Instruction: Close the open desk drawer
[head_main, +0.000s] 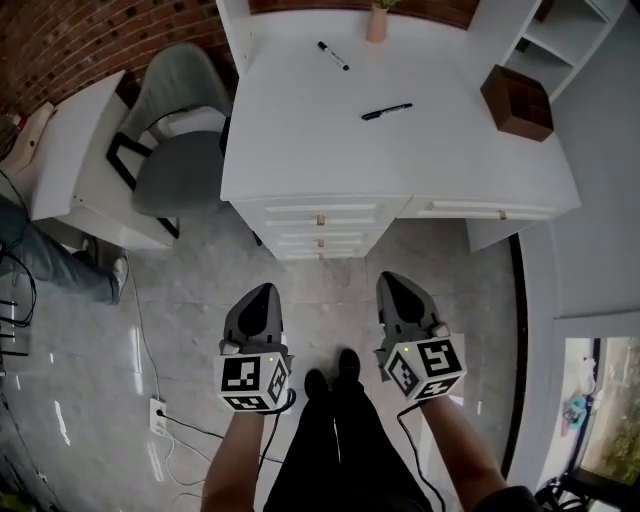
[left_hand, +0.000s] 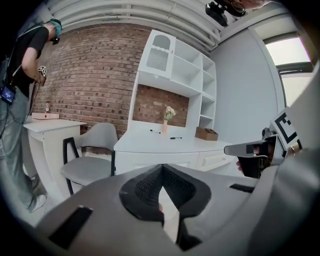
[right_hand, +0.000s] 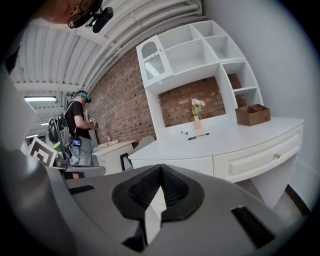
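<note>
- Nearest the head camera, the person's black trousers (head_main: 335, 450) fill the bottom centre. The left gripper (head_main: 265, 292) and right gripper (head_main: 391, 281) are held level on either side of them.
- Head view, grippers: each tapers to a closed point. Both hang over the grey floor (head_main: 200, 330), touching nothing, well apart from the desk (head_main: 400, 160).
- Head view, desk: the white desk lies straight ahead. A drawer stack (head_main: 320, 228) sits under its front edge, with a wide drawer (head_main: 480, 210) just to the right of the stack. This angle does not show which front stands out.
- Head view, desktop: a black pen (head_main: 386, 112) lies near the middle and a second pen (head_main: 333, 55) farther back. A pink vase (head_main: 377, 22) stands at the rear and a brown box (head_main: 517, 100) at the right end.
- Head view, surroundings: a grey chair (head_main: 185, 140) stands to the left of the desk.
- Left gripper view: the jaws are pressed together at their tips with nothing between them. The desk and chair lie beyond them, the right gripper shows at the right edge, and another person (left_hand: 20, 75) stands at far left by the brick wall (left_hand: 95, 75).
- Right gripper view: the jaws meet at the tips and are empty. The wide drawer, with a small knob (right_hand: 276, 156), faces the camera at right, below the desktop. How far out it sits cannot be told.
</note>
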